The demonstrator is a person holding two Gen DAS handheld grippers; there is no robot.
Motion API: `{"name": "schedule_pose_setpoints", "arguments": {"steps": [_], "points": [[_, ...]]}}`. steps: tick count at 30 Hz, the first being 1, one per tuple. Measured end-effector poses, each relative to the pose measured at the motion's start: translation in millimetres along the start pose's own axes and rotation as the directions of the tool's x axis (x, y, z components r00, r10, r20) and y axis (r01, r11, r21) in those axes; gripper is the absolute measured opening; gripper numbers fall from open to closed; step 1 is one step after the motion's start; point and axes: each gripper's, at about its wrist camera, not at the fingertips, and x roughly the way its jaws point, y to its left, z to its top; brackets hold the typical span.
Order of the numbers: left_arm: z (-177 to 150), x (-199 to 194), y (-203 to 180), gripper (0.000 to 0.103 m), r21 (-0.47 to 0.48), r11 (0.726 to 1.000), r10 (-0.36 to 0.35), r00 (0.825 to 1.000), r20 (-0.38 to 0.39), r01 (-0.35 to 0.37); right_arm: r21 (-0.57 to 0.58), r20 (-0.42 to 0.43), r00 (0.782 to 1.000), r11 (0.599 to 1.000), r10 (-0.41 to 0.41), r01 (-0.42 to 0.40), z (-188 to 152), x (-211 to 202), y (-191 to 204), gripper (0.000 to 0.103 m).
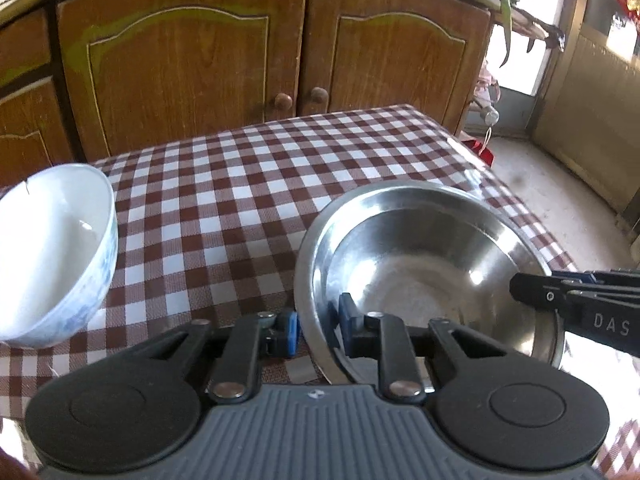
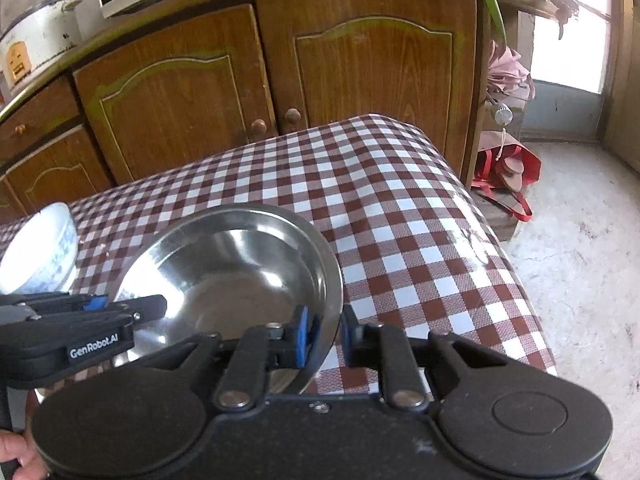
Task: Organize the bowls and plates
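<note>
A stainless steel bowl sits on the checked tablecloth. My left gripper is shut on its near left rim, one blue pad outside the wall and one inside. My right gripper is shut on the near right rim in the same way. Each gripper shows in the other's view, the right one at the bowl's right side and the left one at its left. A white bowl with blue pattern stands apart to the left.
Wooden cabinet doors rise just behind the table's far edge. The table's right edge drops to a pale floor, where a red bag lies by the cabinet. A white cooker stands on the counter.
</note>
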Motion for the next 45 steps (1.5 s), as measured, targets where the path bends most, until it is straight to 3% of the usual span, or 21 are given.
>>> {"name": "schedule_pose_setpoints", "arguments": {"steps": [15, 28, 45], "points": [[4.1, -40.5, -8.8, 0.023, 0.007, 1.000, 0.020, 0.998, 0.051, -0.021, -0.041, 0.062, 0.998, 0.999, -0.018, 0.021, 4.3, -43.3, 11.6, 0.022], [0.3, -123.0, -32.1, 0.022, -0.003, 0.999, 0.045, 0.995, 0.094, -0.045, -0.060, 0.127, 0.992, 0.998, -0.008, 0.016, -1.1, -135.2, 23.9, 0.022], [-42.0, -223.2, -45.5, 0.023, -0.028, 0.998, 0.066, 0.987, 0.144, -0.062, -0.110, 0.173, 0.985, 0.994, 0.016, 0.004, -37.9, -249.1, 46.9, 0.022]]}}
